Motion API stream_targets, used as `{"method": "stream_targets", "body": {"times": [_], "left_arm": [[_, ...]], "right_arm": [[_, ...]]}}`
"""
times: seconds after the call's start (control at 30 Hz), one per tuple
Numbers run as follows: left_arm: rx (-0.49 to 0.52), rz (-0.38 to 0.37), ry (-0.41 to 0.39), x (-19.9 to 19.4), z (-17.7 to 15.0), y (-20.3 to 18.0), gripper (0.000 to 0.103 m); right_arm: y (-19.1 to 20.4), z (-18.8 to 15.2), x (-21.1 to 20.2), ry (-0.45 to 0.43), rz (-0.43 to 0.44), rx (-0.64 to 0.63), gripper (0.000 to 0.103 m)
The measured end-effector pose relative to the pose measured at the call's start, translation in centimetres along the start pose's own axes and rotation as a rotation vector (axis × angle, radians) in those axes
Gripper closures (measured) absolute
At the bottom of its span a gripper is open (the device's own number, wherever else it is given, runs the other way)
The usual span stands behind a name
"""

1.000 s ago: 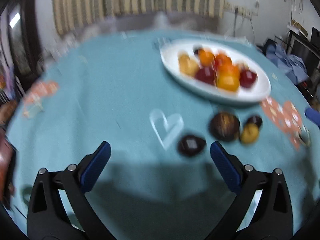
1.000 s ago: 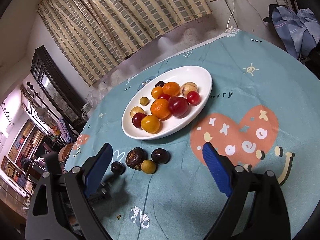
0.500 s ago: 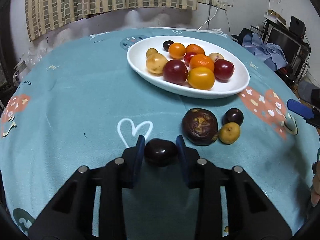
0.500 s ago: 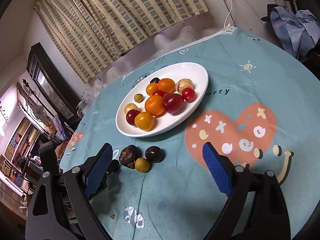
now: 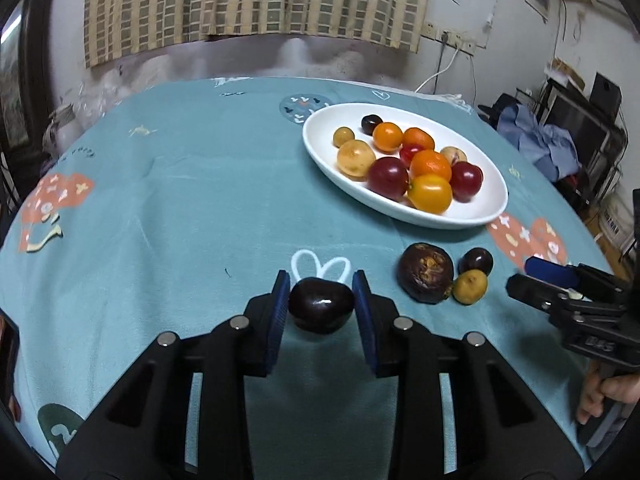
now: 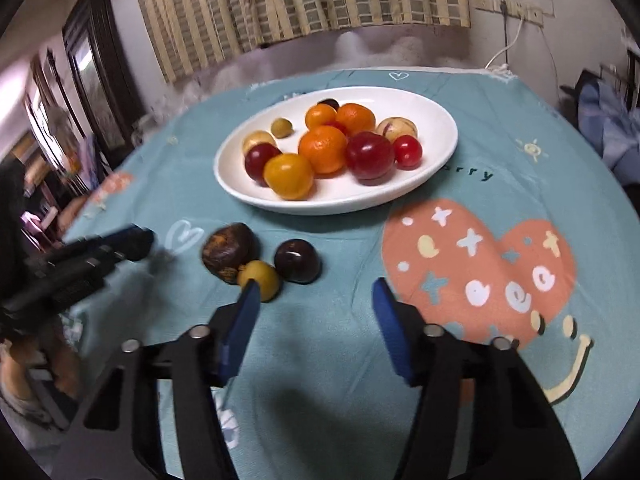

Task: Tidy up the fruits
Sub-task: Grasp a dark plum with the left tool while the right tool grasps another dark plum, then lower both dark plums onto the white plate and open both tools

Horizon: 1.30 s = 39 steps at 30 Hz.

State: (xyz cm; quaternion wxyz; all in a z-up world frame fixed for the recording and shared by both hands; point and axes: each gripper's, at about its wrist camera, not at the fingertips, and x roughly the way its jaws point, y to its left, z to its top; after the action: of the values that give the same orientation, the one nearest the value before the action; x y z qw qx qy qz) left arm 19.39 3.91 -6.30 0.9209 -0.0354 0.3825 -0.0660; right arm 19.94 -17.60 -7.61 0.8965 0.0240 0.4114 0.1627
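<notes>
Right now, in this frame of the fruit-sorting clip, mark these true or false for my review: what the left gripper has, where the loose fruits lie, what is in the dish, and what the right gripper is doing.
1. The left gripper is clamped on a dark plum. True.
2. The white dish is empty. False: it holds a pile of orange, red and yellow fruits.
3. Three fruits lie on the tablecloth beside the dish: a wrinkled brown fruit, a small yellow fruit and a dark round fruit. True.
4. The right gripper holds the small yellow fruit. False: its closing jaws have nothing between them.
</notes>
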Motion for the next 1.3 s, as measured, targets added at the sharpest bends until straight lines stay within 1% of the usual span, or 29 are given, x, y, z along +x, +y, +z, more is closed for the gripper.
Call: {"method": "stream_targets", "body": {"times": [0.1,0.17,0.2,0.27,0.3,0.4,0.43,0.47,0.5,0.53,0.57,0.67,0.8,0.9,0.93,1.0,1.07,1.13,1.2,1.23,1.3], "left_arm": [[-0.016,-0.017,0.002,0.0,0.1,0.2,0.07],[-0.018,-0.028,0.004,0.0,0.1,0.2,0.07],[-0.017,-0.03,0.004,0.0,0.1,0.1,0.07],[-0.016,-0.035,0.003,0.0,0.2,0.0,0.07],[-0.016,-0.038,0.006,0.1,0.2,0.0,0.07],[-0.009,-0.036,0.015,0.3,0.2,-0.3,0.07],[-0.005,-0.034,0.018,0.4,0.1,-0.4,0.07],[0.0,-0.032,0.022,0.5,0.1,-0.5,0.07],[0.002,-0.031,0.024,0.6,0.1,-0.6,0.07],[0.006,-0.031,0.029,0.7,0.0,-0.7,0.07],[0.008,-0.032,0.033,0.8,-0.1,-0.7,0.07],[0.018,-0.036,0.048,1.2,-0.3,-1.0,0.07],[0.029,-0.043,0.05,1.4,-0.5,-1.2,0.07],[0.02,-0.066,0.012,0.4,-0.1,-1.4,0.07],[0.012,-0.08,-0.002,-0.1,0.2,-1.4,0.07],[-0.017,-0.117,-0.034,-1.1,1.4,-1.7,0.07],[0.001,-0.111,-0.052,-1.4,2.9,-2.4,0.07],[0.032,-0.087,-0.071,-1.2,4.8,-3.7,0.07],[0.037,-0.109,-0.07,-0.5,6.3,-4.7,0.07],[0.047,-0.117,-0.066,0.1,6.9,-5.6,0.07],[0.073,-0.109,-0.068,1.3,7.8,-6.9,0.07]], "right_arm": [[-0.1,1.0,0.8,0.002,-0.007,0.023,0.05],[0.0,1.6,2.1,0.041,0.024,0.051,0.05],[-0.1,1.8,2.7,0.052,0.044,0.072,0.05],[-0.5,2.0,3.2,0.06,0.058,0.109,0.051],[-0.8,2.0,3.6,0.079,0.082,0.129,0.057],[-1.3,1.6,3.6,0.078,0.129,0.157,0.059],[-1.2,1.5,3.5,0.081,0.141,0.154,0.06],[-1.2,1.3,3.4,0.085,0.158,0.151,0.065],[-1.1,1.1,3.4,0.087,0.169,0.148,0.066],[-0.9,1.1,3.3,0.084,0.166,0.14,0.066],[-0.7,1.1,3.3,0.082,0.168,0.131,0.072],[-0.3,0.9,3.0,0.073,0.169,0.121,0.074],[-0.2,1.2,1.5,0.029,0.171,0.109,0.074],[-0.7,2.0,-1.4,-0.058,0.185,0.126,0.074],[-0.9,2.4,-2.6,-0.094,0.19,0.133,0.074],[-0.9,3.2,-4.0,-0.139,0.189,0.131,0.074],[-1.0,4.6,-5.0,-0.17,0.182,0.121,0.074],[-1.3,6.3,-5.1,-0.184,0.179,0.119,0.074],[-1.7,7.7,-4.4,-0.191,0.174,0.127,0.074],[-2.1,8.5,-3.4,-0.19,0.175,0.144,0.074],[-3.0,9.2,-2.0,-0.183,0.177,0.17,0.074]]}}
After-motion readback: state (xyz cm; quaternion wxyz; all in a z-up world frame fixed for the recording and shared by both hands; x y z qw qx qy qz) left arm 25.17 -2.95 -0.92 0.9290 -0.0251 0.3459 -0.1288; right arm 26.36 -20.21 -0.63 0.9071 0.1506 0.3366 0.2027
